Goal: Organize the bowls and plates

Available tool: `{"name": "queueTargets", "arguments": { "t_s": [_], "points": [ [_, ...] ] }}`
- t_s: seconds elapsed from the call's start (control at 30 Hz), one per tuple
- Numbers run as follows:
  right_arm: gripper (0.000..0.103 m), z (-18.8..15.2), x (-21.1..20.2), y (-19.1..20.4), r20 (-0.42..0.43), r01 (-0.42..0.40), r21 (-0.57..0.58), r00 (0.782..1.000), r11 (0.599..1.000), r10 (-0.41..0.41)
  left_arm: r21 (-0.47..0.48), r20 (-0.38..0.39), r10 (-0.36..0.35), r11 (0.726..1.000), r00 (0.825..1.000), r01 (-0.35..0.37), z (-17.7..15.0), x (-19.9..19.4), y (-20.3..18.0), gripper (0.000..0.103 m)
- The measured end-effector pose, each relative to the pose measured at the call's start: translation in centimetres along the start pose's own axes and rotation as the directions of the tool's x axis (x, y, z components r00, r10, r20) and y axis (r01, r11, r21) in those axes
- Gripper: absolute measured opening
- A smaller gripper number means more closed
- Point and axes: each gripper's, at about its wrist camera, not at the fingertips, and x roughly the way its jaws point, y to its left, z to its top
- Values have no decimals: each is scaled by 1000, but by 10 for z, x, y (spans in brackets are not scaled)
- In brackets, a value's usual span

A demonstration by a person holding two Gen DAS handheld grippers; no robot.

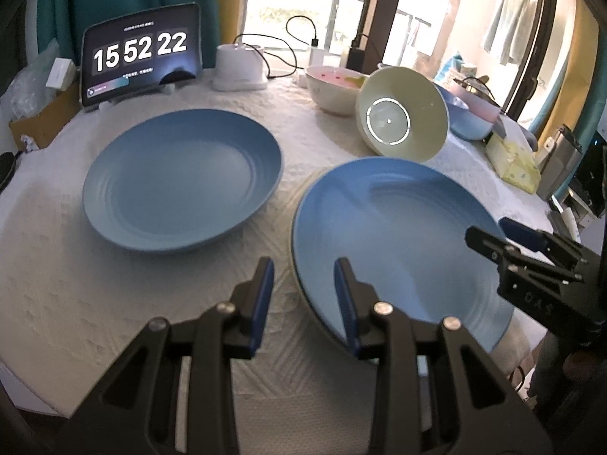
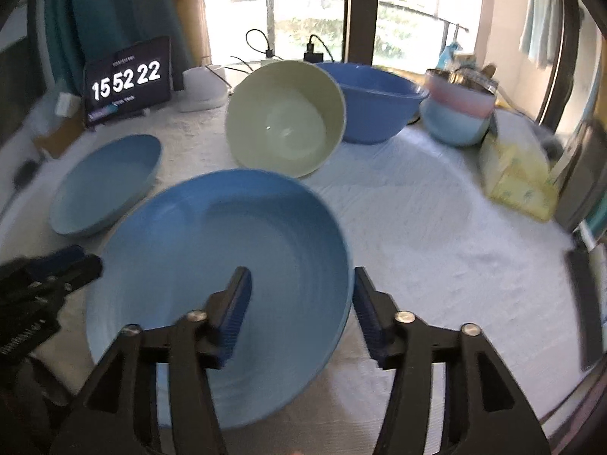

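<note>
Two grippers flanked the near blue plate (image 2: 212,265) at this moment; your right gripper (image 2: 301,314) stood with its jaws apart, one finger over the plate's well and the other just outside the right rim, so the rim sat between the pads without either visibly pressing on it; your left gripper (image 1: 303,303) was likewise spread across the plate's left edge, its right finger above the plate and its left finger over the white tablecloth (image 1: 114,303), with no squeeze on the rim that I could see. That plate lay on the cloth nearest you, apparently resting flat; the far blue plate (image 1: 182,178) sat beside it to the left, apart from it. Behind the near plate a pale green bowl (image 2: 284,117) leaned tilted on its side, touching or almost touching a deep blue bowl (image 2: 371,102); a pink-and-blue stack of bowls (image 2: 459,110) stood further right, and a cream bowl (image 1: 332,89) showed in the left view. A tablet clock (image 1: 140,53) stood at the back.

If you meant to stack the near plate on the far one, you would have done well to seat one pad fully under the rim before closing; a shallow bite on a smooth sloped edge would likely slip; lifting level and low would have kept it clear of the leaning green bowl, which looked ready to roll.
</note>
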Motion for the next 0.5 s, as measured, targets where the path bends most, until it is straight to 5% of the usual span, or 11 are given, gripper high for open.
{"name": "queueTargets", "arguments": {
  "t_s": [0.5],
  "points": [
    [57,-2,29,-8,-51,-31,56,998,998,34,-10,-47,3,1000,999,-3,1,18,4,35]
  ]
}}
